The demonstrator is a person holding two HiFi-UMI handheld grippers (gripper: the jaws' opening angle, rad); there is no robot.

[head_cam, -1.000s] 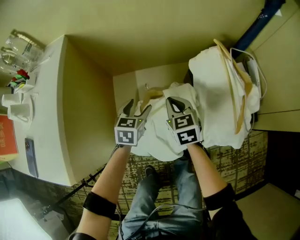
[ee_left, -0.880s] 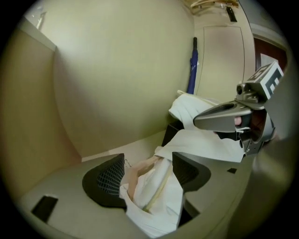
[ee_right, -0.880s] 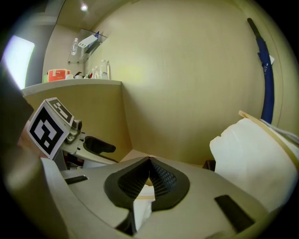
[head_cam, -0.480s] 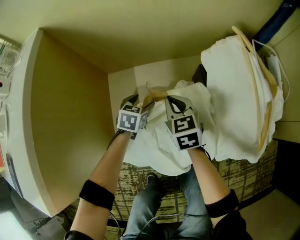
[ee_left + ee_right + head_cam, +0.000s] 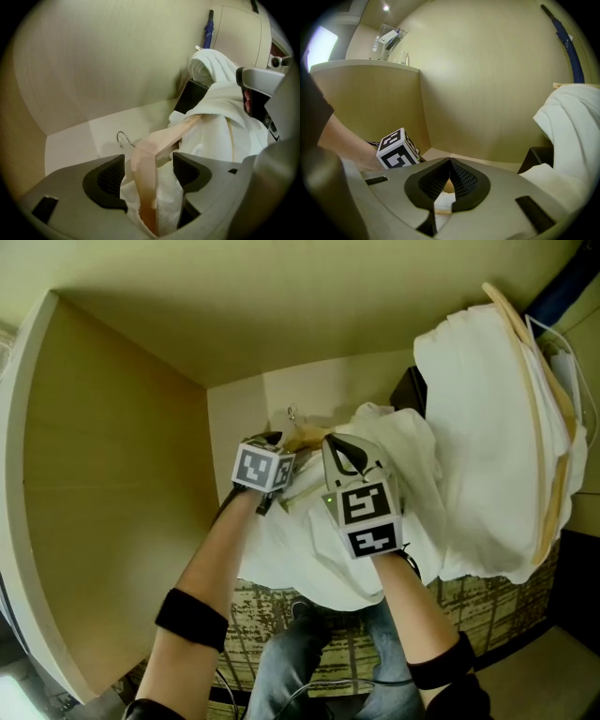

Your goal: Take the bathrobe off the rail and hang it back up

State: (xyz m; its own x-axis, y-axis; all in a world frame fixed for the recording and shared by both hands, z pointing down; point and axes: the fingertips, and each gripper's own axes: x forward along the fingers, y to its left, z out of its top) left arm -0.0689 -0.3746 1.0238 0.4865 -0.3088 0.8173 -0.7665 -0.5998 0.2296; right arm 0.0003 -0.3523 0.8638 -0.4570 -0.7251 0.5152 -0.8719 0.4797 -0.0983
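Bunched white terry bathrobe (image 5: 314,540) hanging beneath both claws, left claw (image 5: 149,164) clenched round pale wooden hanger (image 5: 143,187) and robe folds, metal hook (image 5: 123,138) just beyond its tips, right claw (image 5: 450,165) close beside it, pinched shut on the bathrobe's cloth

Soft, nubby white cloth bathrobe (image 5: 422,484); smooth pale wood hanger (image 5: 144,176) with glossy metal hook (image 5: 123,137); matt wood-look side panel (image 5: 122,474).

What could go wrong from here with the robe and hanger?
The left gripper pinches the wooden hanger together with loose bathrobe cloth, so the hanger might twist or slip in the fingers. The hanger's metal hook sticks out free and could snag. A second robe hangs close beside and may get dragged along.
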